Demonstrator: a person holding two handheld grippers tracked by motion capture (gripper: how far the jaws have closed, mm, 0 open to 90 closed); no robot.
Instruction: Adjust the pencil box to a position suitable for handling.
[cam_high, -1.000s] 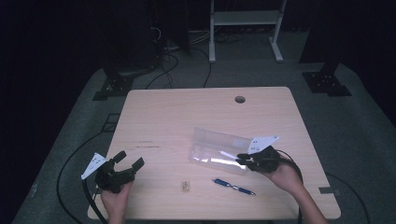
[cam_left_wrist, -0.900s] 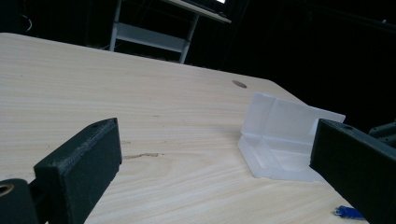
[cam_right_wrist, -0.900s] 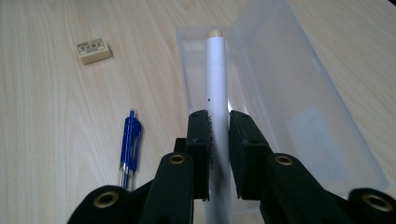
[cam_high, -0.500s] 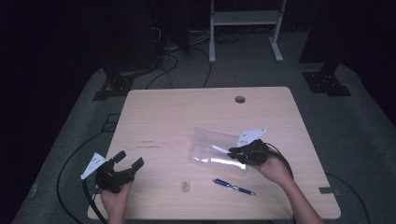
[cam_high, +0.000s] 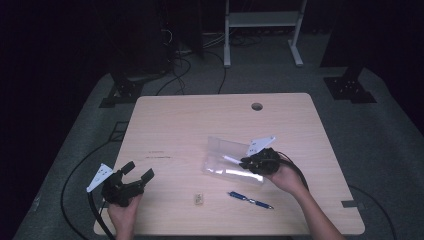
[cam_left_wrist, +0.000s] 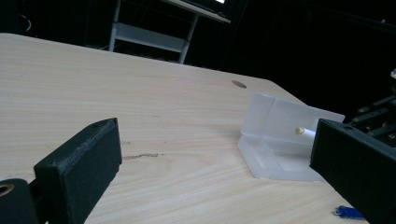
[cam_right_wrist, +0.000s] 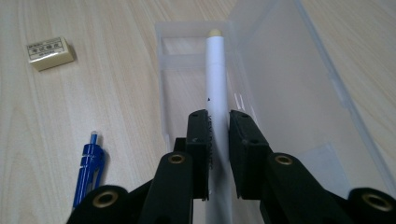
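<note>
A clear plastic pencil case (cam_high: 225, 160) (cam_right_wrist: 289, 93) (cam_left_wrist: 275, 140) lies open on the wooden table, lid raised. My right gripper (cam_high: 247, 162) (cam_right_wrist: 218, 119) is shut on a white pen (cam_right_wrist: 215, 79) with a tan tip, held lengthwise over the case's tray. The pen's tip (cam_left_wrist: 301, 131) also shows in the left gripper view. A blue pen (cam_high: 250, 199) (cam_right_wrist: 88, 168) lies on the table just toward the person from the case. A small tan eraser (cam_high: 198, 199) (cam_right_wrist: 49, 52) lies to its left. My left gripper (cam_high: 137, 172) rests open at the front left, nothing between its jaws.
The table (cam_high: 190, 125) has a round cable hole (cam_high: 257, 106) near its far edge. Cables trail from both grippers off the table's sides. A white-framed stand (cam_high: 260, 30) and dark equipment bases stand on the floor beyond.
My right gripper has carried the white pen leftward and slightly down, over the open case. The left gripper has stayed put.
</note>
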